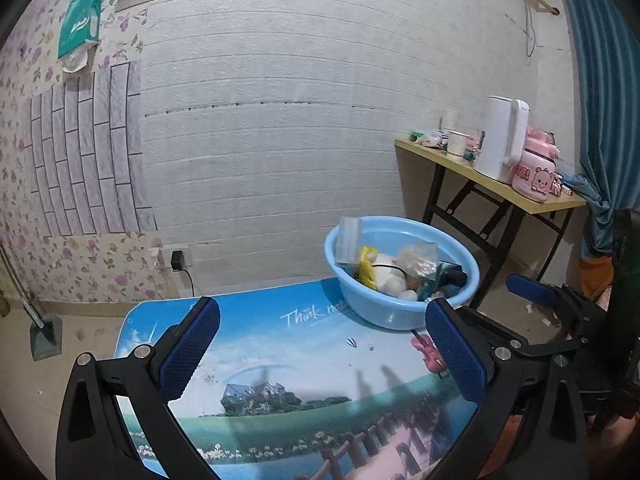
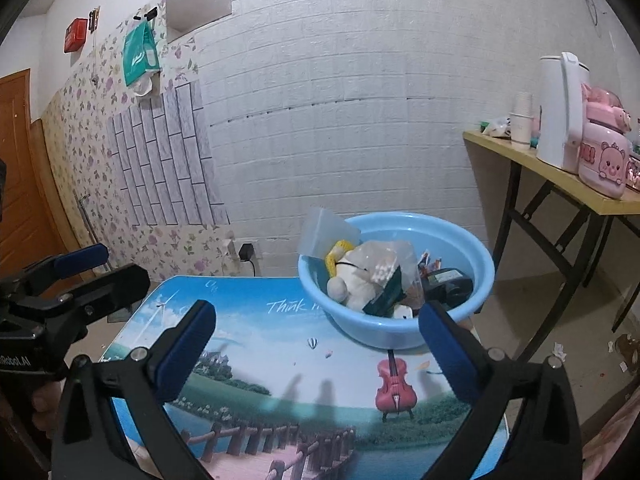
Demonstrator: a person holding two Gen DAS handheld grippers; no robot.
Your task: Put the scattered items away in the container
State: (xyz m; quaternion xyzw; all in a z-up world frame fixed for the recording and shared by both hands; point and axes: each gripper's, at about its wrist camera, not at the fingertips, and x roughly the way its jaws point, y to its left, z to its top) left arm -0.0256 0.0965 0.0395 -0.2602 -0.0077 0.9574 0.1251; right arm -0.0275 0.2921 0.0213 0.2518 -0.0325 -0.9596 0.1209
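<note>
Both the left gripper (image 1: 322, 354) and right gripper (image 2: 316, 352) have fingers spread, holding nothing. The basin (image 2: 486, 276) at one o'clock looks full. Better scan the table (image 2: 256, 332) for strays before stopping.

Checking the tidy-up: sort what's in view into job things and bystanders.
Job things:
- blue basin
- white plush toy in it
- clear plastic bags in it
- printed table mat

Bystanders:
- white kettle
- pink cartoon jar
- paper cups
- green hanging bag
- wall charger
</note>
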